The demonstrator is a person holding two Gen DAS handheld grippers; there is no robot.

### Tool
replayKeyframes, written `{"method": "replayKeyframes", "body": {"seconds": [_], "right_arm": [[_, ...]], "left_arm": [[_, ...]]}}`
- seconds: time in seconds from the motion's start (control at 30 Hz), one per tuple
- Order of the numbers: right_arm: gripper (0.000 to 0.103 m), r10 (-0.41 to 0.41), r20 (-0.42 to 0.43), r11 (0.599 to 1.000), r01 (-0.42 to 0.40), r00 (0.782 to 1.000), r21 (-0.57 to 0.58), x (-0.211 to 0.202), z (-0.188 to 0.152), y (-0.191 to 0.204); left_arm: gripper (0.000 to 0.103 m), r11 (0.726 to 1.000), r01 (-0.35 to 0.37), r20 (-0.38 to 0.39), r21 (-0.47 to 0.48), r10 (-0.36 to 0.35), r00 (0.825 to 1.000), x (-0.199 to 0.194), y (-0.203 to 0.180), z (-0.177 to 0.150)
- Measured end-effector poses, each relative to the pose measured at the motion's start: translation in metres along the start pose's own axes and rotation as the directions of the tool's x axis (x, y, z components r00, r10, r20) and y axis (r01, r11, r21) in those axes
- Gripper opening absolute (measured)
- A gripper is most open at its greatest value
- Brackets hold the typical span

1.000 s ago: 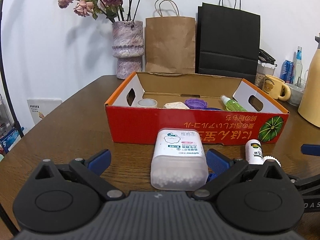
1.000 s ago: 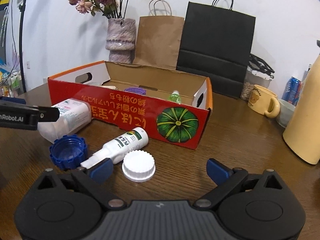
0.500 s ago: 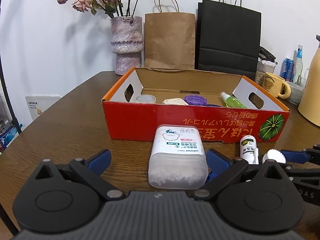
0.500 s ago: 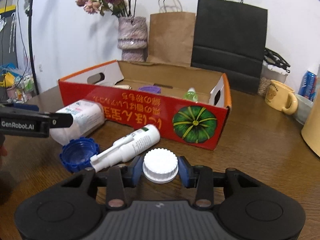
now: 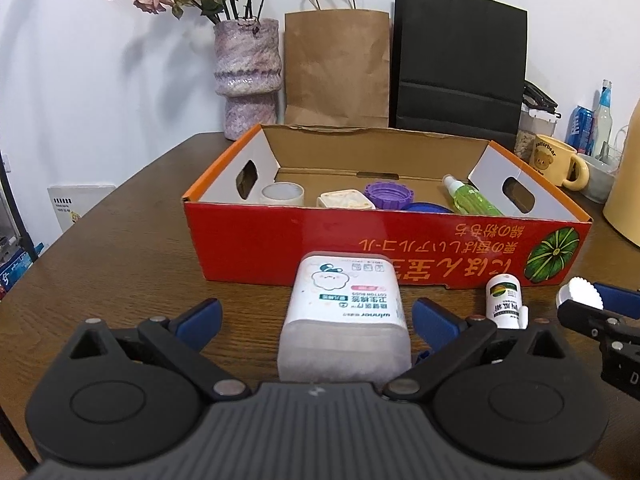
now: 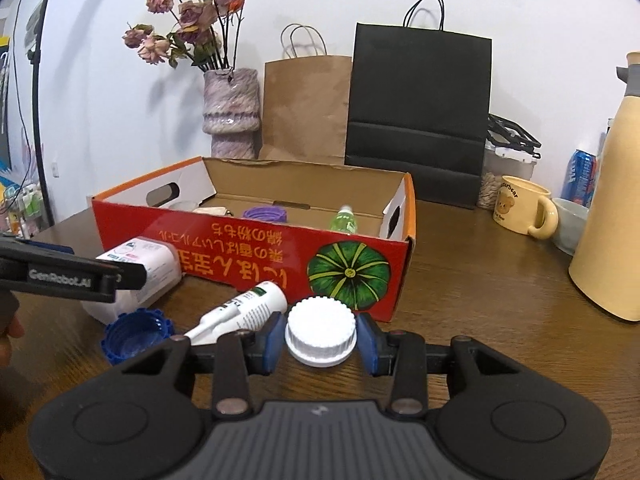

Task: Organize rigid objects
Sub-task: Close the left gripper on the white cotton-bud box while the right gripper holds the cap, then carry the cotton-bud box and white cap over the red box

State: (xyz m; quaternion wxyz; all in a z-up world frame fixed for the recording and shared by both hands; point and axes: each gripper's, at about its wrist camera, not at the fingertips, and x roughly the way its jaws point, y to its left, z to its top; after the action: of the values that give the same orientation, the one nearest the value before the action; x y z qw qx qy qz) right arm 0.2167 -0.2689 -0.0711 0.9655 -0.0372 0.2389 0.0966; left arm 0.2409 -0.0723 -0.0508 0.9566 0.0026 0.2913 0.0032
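Between the wide-apart blue pads of the left gripper (image 5: 316,316) lies the cotton bud tub (image 5: 345,320), untouched, its long side pointing straight ahead at the red box (image 5: 280,248) just behind it. From the right wrist view, the right gripper (image 6: 321,340) is squeezed on the white cap (image 6: 321,336) (low over the table). The box sits ahead and a bit left, closer to this hand's cap than anything else.

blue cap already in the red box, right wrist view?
No. The blue cap lies on the table in front of the red box, beside the white spray bottle.
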Motion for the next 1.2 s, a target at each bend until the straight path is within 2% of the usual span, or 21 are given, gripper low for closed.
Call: {"method": "replayKeyframes", "body": {"seconds": [0.4,0.5,0.67,1.2], "right_arm": [[0.038,-0.006,0.011,1.0,0.006,1.0,0.007,-0.002,-0.001,0.0],[0.038,-0.007,0.013,1.0,0.007,1.0,0.005,-0.002,0.0,0.0],[0.038,-0.007,0.014,1.0,0.007,1.0,0.004,-0.002,0.0,0.0],[0.038,-0.021,0.038,1.0,0.021,0.999,0.0,-0.007,0.0,0.005]], "left_arm": [[0.103,0.999,-0.032,-0.045,0.032,0.033,0.998,0.019,-0.013,0.006],[0.093,0.999,-0.028,-0.056,0.034,0.03,0.998,0.023,-0.015,0.006],[0.067,1.0,0.021,-0.077,0.009,-0.02,0.997,0.026,-0.01,0.006],[0.066,1.0,0.029,-0.029,0.008,-0.029,0.999,0.01,-0.008,0.003]]}}
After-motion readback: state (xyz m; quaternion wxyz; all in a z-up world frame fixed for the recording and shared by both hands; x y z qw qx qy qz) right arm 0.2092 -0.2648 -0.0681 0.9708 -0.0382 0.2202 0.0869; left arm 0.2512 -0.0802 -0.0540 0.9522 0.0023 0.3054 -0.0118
